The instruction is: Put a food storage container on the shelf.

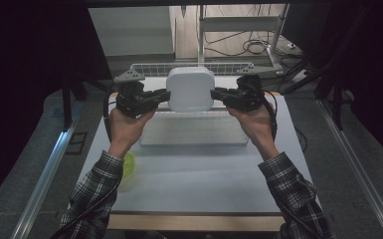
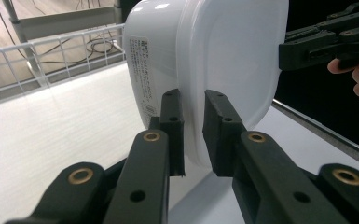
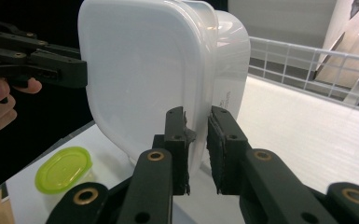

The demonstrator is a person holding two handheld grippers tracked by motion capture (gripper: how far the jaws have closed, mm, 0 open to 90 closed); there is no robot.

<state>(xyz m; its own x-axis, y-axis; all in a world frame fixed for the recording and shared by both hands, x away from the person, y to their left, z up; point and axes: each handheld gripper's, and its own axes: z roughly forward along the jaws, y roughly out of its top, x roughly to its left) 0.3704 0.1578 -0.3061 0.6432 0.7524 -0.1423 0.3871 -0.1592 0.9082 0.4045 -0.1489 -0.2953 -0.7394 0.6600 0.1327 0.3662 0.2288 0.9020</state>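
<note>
High view, 2 hands raised, left gripper (image 1: 161, 95) and right gripper (image 1: 219, 93) jaws clamped on white container (image 1: 190, 88) rim.

High view: fixed above the person's side, facing forward and down over the desk (image 1: 194, 174). Left and right gripper views: close-range, each looking along its own tongs from opposite sides. All three share the white container (image 1: 190, 88).

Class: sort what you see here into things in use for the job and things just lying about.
In use: white lidded container, left gripper, right gripper.
Lying about: green-lidded tub, wire basket, white tray.
</note>
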